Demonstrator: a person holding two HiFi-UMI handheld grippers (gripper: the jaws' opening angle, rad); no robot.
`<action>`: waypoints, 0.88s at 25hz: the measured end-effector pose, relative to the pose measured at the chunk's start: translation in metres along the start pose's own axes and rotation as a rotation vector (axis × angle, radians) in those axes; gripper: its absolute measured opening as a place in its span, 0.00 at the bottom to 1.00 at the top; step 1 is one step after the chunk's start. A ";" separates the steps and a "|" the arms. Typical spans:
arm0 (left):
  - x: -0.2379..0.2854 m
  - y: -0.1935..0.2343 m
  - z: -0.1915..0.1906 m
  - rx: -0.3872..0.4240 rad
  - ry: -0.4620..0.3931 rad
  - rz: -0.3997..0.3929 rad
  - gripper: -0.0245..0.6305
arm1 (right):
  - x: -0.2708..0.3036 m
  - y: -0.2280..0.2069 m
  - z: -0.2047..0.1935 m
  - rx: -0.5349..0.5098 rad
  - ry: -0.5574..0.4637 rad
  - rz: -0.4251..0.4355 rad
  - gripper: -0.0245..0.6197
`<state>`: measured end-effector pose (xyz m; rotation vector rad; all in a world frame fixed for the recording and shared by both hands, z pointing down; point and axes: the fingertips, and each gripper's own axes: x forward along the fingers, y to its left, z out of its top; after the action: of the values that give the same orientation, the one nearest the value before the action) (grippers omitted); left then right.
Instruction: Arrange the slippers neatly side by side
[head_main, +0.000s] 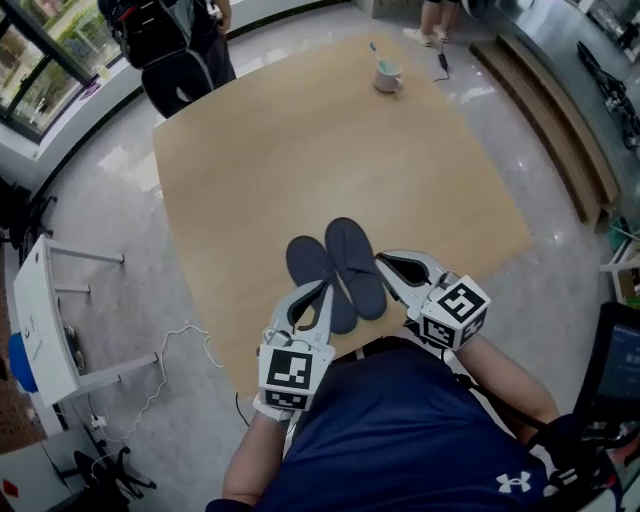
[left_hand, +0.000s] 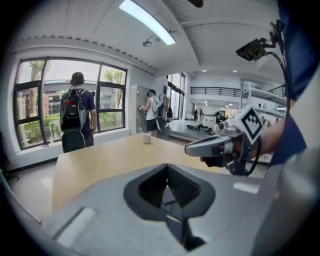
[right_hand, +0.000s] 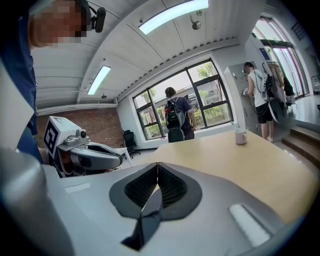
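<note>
Two dark blue slippers lie side by side near the front edge of the wooden table (head_main: 300, 150), toes pointing away from me: the left slipper (head_main: 305, 262) and the right slipper (head_main: 350, 260). My left gripper (head_main: 327, 288) hangs over the heel end of the left slipper, its jaws shut with nothing between them. Just to the right of the right slipper's edge is my right gripper (head_main: 381, 261), also shut and empty. In the left gripper view the fingertips (left_hand: 167, 166) meet. The fingertips (right_hand: 158, 164) meet in the right gripper view too.
A white cup (head_main: 387, 75) with a spoon stands at the table's far edge. A person with a backpack (head_main: 175, 40) stands beyond the far left corner. A white stand (head_main: 45, 320) and loose cable (head_main: 180, 350) sit on the floor at left. Wooden steps (head_main: 560, 130) run along the right.
</note>
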<state>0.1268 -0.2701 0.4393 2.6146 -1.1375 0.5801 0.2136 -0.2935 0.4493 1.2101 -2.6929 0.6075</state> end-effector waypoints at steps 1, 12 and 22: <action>-0.003 0.003 -0.002 -0.008 0.006 0.009 0.04 | 0.006 0.005 0.002 -0.001 -0.004 0.013 0.06; -0.003 -0.026 -0.010 0.013 0.021 -0.049 0.04 | -0.013 0.029 0.041 -0.067 -0.137 -0.012 0.05; -0.004 -0.022 -0.002 -0.035 0.015 -0.030 0.04 | -0.023 0.033 0.053 -0.111 -0.135 -0.018 0.05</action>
<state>0.1406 -0.2522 0.4383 2.5891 -1.0929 0.5675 0.2068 -0.2799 0.3844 1.2881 -2.7797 0.3809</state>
